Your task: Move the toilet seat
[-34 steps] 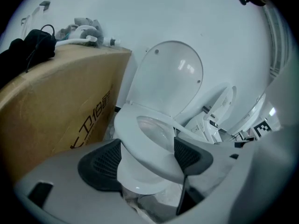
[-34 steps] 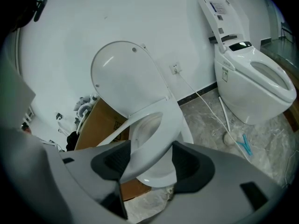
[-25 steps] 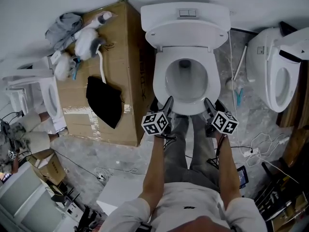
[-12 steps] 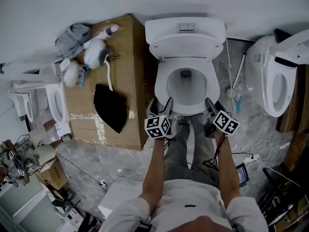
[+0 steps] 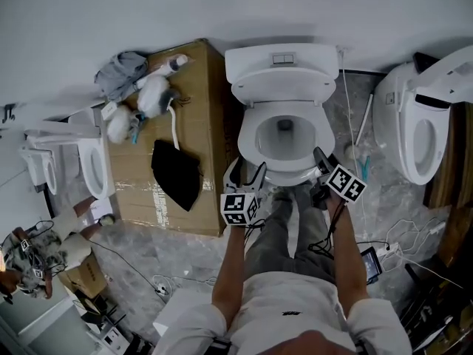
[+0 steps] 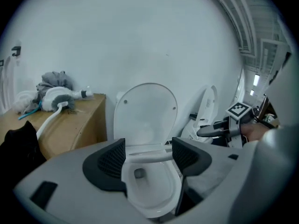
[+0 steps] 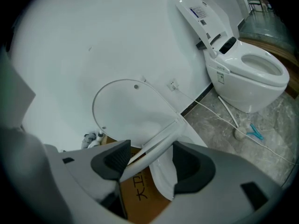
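The white toilet stands against the wall, its lid upright against the tank. The toilet seat is lifted a little off the bowl. It shows edge-on as a white bar in the left gripper view. My right gripper is at the seat's front right rim. In the right gripper view the seat runs slantwise between the jaws of the right gripper. My left gripper is just short of the front left rim, open and empty.
A cardboard box holding brushes and a black cloth stands left of the toilet. A second toilet stands at the right. Cables and a tablet lie on the marble floor. My legs are in front of the bowl.
Both grippers were at the seat's front rim. The left gripper has drawn back a little toward me, while the right one stays at the rim.
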### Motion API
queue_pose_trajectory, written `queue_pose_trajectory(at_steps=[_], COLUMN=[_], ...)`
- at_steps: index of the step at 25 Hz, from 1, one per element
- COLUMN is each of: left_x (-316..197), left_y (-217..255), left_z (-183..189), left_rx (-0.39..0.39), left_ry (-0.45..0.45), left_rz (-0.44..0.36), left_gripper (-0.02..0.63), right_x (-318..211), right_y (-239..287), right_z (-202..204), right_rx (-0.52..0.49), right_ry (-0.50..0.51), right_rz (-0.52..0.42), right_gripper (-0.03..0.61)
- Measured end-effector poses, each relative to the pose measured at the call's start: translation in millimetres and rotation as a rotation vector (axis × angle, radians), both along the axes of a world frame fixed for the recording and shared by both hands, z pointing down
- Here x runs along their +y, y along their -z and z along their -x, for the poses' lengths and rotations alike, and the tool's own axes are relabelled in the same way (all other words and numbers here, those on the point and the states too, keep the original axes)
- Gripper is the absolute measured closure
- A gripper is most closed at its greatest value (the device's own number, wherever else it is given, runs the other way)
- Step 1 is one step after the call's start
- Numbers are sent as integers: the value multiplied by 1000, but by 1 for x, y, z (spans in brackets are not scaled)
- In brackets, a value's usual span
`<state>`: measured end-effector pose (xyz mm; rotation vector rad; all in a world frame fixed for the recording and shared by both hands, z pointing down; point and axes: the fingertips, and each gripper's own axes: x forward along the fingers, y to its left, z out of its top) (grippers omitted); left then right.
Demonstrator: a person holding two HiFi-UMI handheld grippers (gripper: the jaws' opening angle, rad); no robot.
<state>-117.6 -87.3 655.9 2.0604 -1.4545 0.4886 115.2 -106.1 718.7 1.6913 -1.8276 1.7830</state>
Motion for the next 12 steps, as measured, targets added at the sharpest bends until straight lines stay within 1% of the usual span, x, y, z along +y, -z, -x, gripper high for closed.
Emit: queue_pose_trajectory(at_steps=[6, 9, 12], left_x=[2, 1, -3], left_y=[20, 21, 20], left_z=[-15, -25, -31], left_rx=[-65, -126, -189], left_ry=[-117, -183, -225], left_rz=[-33, -47, -55], left_gripper=[279, 279, 281], right_x=[-14, -21, -27], right_y=[10, 14, 19], right_z=[-1, -1, 0], right_rx=[-23, -38, -53], right_ry=[-30, -47, -61], right_rz=[3, 2, 0], right_gripper=[282, 282, 282])
